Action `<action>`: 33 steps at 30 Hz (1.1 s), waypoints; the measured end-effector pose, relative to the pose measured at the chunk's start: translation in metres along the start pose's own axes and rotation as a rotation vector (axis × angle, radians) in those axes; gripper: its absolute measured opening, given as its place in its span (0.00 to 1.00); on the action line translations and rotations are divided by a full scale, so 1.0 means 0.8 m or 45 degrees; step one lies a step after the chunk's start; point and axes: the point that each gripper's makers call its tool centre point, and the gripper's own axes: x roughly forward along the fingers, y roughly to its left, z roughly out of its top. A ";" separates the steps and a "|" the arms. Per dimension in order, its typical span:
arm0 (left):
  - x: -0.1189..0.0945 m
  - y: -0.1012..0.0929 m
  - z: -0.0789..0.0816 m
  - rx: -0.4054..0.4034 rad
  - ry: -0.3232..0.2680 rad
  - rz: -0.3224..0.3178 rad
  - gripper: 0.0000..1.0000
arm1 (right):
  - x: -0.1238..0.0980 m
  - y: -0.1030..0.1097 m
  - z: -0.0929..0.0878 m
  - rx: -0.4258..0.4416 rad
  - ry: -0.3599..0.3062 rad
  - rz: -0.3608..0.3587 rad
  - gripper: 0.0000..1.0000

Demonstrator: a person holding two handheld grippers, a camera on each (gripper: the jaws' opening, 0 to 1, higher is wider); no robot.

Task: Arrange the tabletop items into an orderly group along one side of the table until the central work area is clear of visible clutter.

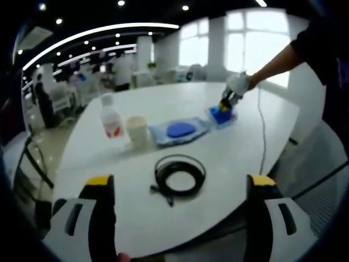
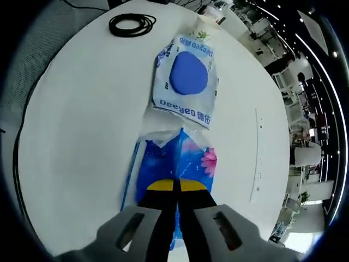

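Table (image 1: 240,158): 5 items. 1 coiled black cable (image 1: 179,174) nearest the left gripper (image 1: 181,188), whose jaws stand wide apart, holding nothing. Past it, in a row left to right: 1 clear bottle (image 1: 111,117) with red label, 1 paper cup (image 1: 137,130) just beside it, 1 wet-wipe pack (image 1: 180,131) with blue round lid, 1 blue flowered tissue pack (image 2: 174,164) far right. Right gripper (image 2: 175,186) has its jaws pressed together on the tissue pack's near end. Wipe pack sits just beyond it, nearly touching.

White round table (image 1: 229,158), coiled black cable (image 1: 179,174), bottle (image 1: 110,115), paper cup (image 1: 137,130), wipes pack (image 1: 180,131), blue tissue packet (image 2: 173,164)
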 end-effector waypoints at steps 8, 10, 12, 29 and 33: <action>0.002 -0.004 -0.003 0.006 0.019 -0.012 0.97 | 0.018 0.000 -0.006 -0.015 0.009 -0.010 0.00; 0.002 -0.004 -0.003 0.007 0.019 -0.013 0.97 | 0.023 0.000 -0.008 -0.002 0.009 -0.007 0.00; 0.002 -0.004 -0.003 0.006 0.023 -0.012 0.97 | 0.028 0.001 -0.008 0.004 0.007 -0.004 0.00; 0.002 -0.002 -0.003 -0.001 0.020 -0.002 0.97 | 0.033 -0.002 -0.001 -0.028 0.009 -0.001 0.00; 0.002 -0.002 -0.002 0.002 0.018 -0.003 0.97 | 0.034 -0.001 -0.002 -0.034 0.007 -0.005 0.00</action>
